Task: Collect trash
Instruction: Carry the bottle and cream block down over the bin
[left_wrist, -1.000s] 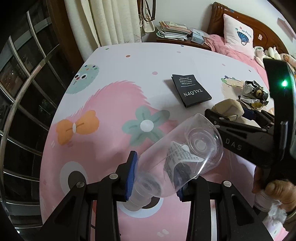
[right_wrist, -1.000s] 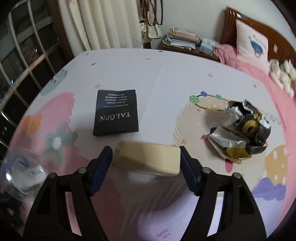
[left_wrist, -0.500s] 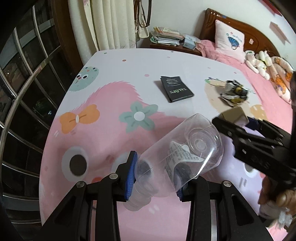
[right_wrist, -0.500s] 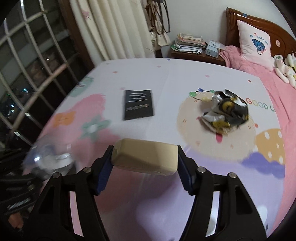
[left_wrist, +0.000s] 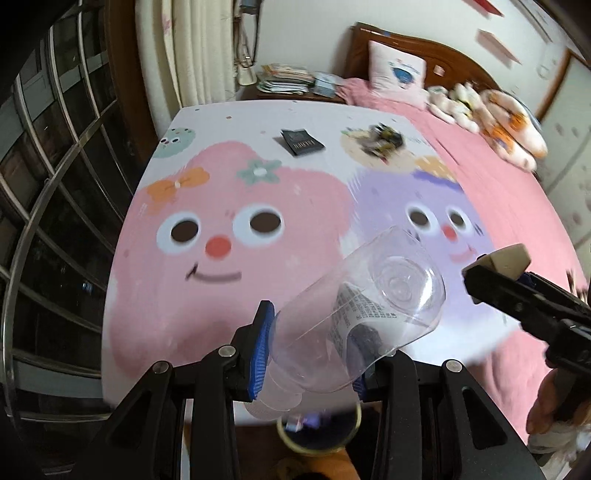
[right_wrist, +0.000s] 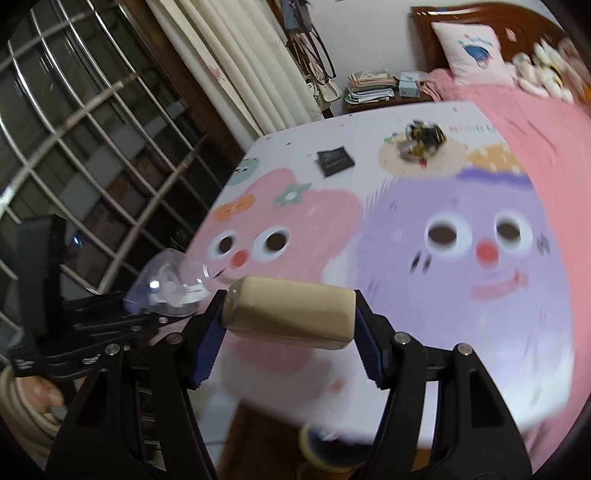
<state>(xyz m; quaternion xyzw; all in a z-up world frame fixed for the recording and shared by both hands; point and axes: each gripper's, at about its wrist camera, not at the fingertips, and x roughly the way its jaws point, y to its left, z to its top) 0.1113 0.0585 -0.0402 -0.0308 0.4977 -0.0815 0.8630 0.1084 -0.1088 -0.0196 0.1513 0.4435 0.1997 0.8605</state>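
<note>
i have the left tongs (left_wrist: 308, 354) clamped on the clear bottle (left_wrist: 354, 317) near its neck: light, thin-walled, slippery, liable to crush. the right tongs (right_wrist: 288, 332) grip the beige block (right_wrist: 290, 314) endwise; it looks stiff. the bin (left_wrist: 319, 430) sits below both.

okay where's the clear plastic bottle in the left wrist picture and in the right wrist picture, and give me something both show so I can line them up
Left wrist view: the clear plastic bottle sits low centre, clamped in the left gripper, base pointing away from the camera.
Right wrist view: the bottle shows at the left edge, lower middle, beside the beige block in the right gripper.
Shared landmark: the black packet lying on the bedsheet.
</note>
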